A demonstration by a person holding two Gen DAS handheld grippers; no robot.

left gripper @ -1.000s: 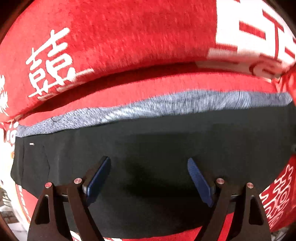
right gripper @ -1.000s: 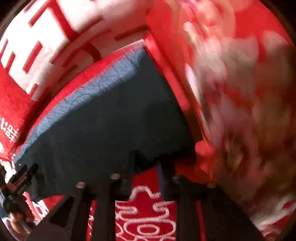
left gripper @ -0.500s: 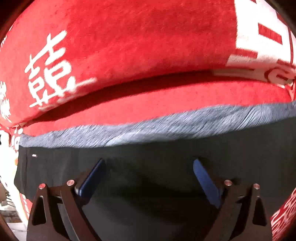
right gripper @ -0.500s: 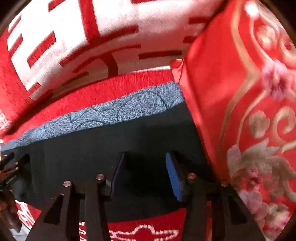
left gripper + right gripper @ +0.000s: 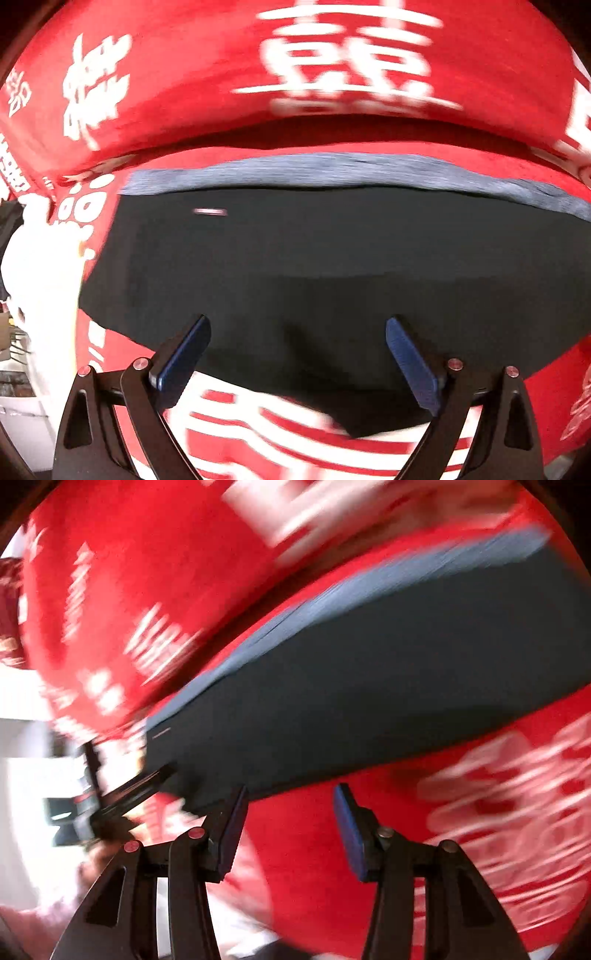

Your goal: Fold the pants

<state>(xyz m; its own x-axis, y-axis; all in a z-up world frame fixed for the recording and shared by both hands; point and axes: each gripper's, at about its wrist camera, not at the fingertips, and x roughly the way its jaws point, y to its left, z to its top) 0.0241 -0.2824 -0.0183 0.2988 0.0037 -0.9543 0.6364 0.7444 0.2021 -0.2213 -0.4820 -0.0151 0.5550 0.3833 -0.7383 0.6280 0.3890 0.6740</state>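
Both tools are pulling back from the pants (image 5: 303,266) compared with half a second ago: the left tool (image 5: 297,354) was sitting over the dark cloth with its fingers spread, and now its tips are hanging at the near hem with red-and-white print showing under them at 6 o'clock; the right tool (image 5: 288,816) was over the cloth by the floral cushion, which is gone from its view, and is now swinging off past the near edge, view heavily smeared. Left tool jaws are standing wide apart, gripping nothing; right tool jaws are also parted, empty, the left pad just touching or just beside the hem, cannot tell which. Judging from that, a fold is looking finished and the hands are letting go, maybe repositioning. Pants are lying flat as a wide dark rectangle on the red cover (image 5: 332,443), filling the middle of the left view, running from 8 to 2 o'clock in the right view. Cloth is matte black, smooth, thin-looking; a heathered grey band (image 5: 332,171) is edging the far side at 12 o'clock, a small pale tag (image 5: 210,211) near 10. Cover is looking plush, fuzzy red with bold white characters; a raised red roll is lying beyond the pants.
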